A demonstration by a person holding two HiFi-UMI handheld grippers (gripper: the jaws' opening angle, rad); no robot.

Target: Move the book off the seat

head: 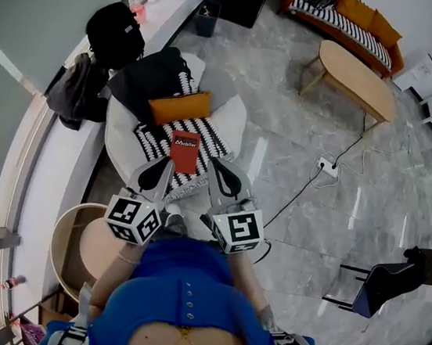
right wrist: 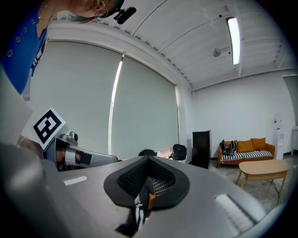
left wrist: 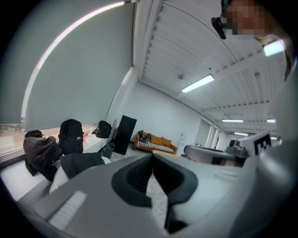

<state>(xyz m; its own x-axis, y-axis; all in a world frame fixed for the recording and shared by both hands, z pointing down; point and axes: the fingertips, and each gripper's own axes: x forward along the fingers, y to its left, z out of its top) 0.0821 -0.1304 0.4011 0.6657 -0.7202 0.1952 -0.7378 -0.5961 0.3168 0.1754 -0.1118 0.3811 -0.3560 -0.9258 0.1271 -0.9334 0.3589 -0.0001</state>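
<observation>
Our left gripper [head: 163, 165] and right gripper [head: 218, 168] are pressed together, empty; we should spread one nearing the flat red book [head: 185, 150] at twelve o'clock.

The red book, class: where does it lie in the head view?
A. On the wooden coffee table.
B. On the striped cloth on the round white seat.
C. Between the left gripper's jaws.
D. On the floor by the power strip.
B: the red book lies flat on the striped cloth spread over the round white seat, just on the person's side of the orange cushion.
</observation>
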